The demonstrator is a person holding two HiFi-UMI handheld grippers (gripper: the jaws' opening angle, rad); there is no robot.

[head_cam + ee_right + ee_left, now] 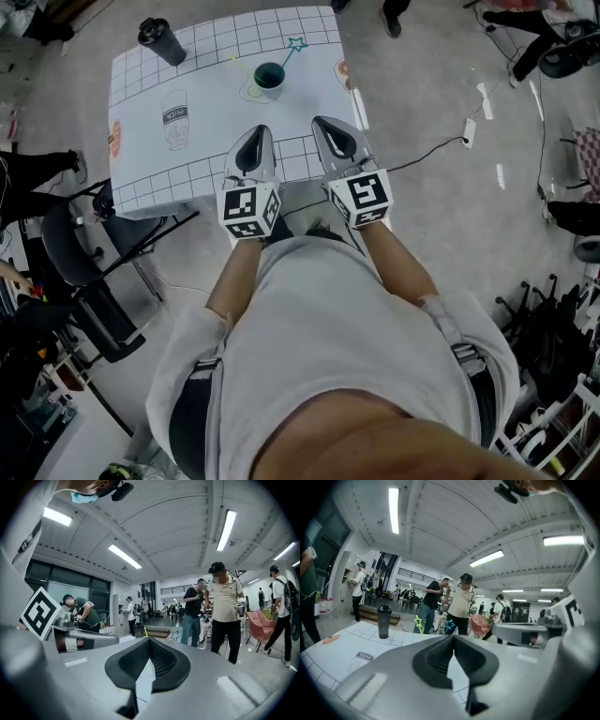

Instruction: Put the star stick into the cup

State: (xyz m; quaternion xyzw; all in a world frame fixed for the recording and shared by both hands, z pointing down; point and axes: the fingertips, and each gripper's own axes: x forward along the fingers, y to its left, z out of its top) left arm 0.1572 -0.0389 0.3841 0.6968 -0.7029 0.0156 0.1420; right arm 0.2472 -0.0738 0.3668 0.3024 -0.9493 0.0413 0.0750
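We are judging task done: blue star stick (296,44) is leaning in green cup (269,78) near tabletop (211,108) far edge, alongside yellow-green star stick (234,60). Left gripper (259,133) and right gripper (323,125) are hovering over near edge, jaws pressed together, empty.

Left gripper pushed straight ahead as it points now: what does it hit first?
Most likely the dark cup holding the star sticks. The left gripper, jaws shut, aims at it over the table. Height is unclear, so it may pass above.

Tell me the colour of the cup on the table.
Dark green cup; the head view shows it best.
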